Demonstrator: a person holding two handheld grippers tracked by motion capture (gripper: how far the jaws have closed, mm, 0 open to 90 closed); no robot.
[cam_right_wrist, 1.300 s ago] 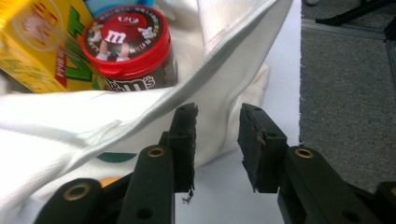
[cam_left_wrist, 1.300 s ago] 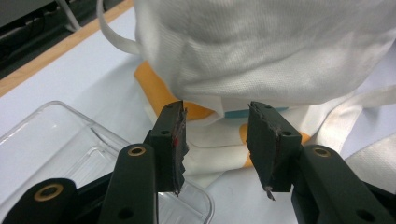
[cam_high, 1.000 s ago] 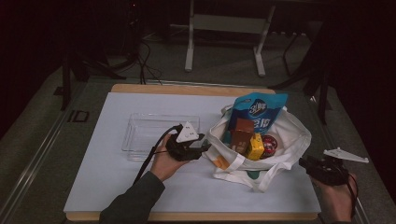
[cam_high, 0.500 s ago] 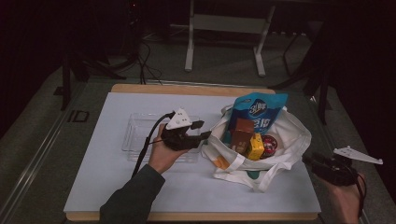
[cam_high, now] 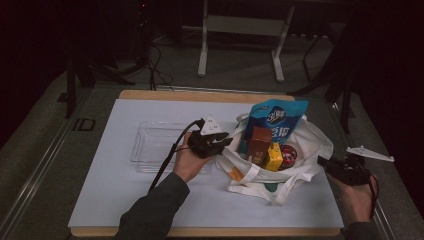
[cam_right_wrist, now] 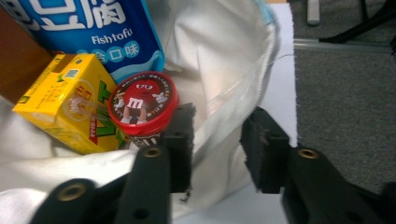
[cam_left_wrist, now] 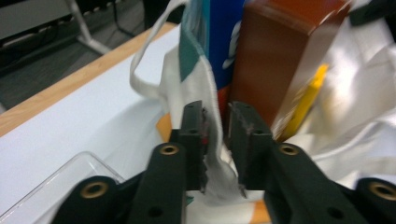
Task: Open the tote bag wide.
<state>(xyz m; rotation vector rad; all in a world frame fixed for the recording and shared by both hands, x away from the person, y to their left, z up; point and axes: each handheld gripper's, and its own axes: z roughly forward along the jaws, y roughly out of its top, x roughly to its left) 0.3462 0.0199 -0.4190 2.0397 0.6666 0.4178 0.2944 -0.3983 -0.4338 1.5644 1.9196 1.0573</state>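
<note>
A white tote bag (cam_high: pixel 305 145) lies open on the table, holding a blue snack pouch (cam_high: pixel 276 120), a brown box (cam_high: pixel 259 145), a yellow drink carton (cam_high: pixel 273 157) and a red-lidded candy tub (cam_high: pixel 288 154). My left gripper (cam_high: pixel 212 142) is at the bag's left edge. In the left gripper view its jaws (cam_left_wrist: pixel 216 109) stand narrowly closed on the bag's rim (cam_left_wrist: pixel 212 93), with the brown box (cam_left_wrist: pixel 280 51) just behind. My right gripper (cam_high: pixel 345 170) is at the bag's right edge. It stands open (cam_right_wrist: pixel 217 116) astride the bag's rim (cam_right_wrist: pixel 224 130), beside the candy tub (cam_right_wrist: pixel 144 100) and carton (cam_right_wrist: pixel 65 102).
A clear plastic tray (cam_high: pixel 155 145) sits left of the bag, just behind my left hand. The white mat (cam_high: pixel 125 200) covers a wooden table (cam_high: pixel 150 94). Dark floor, cables and a stand's legs lie beyond the far edge.
My left gripper swung out over the tray, then moved right onto the bag's left rim. My right gripper drew back to the right, then came in to the bag's right rim.
</note>
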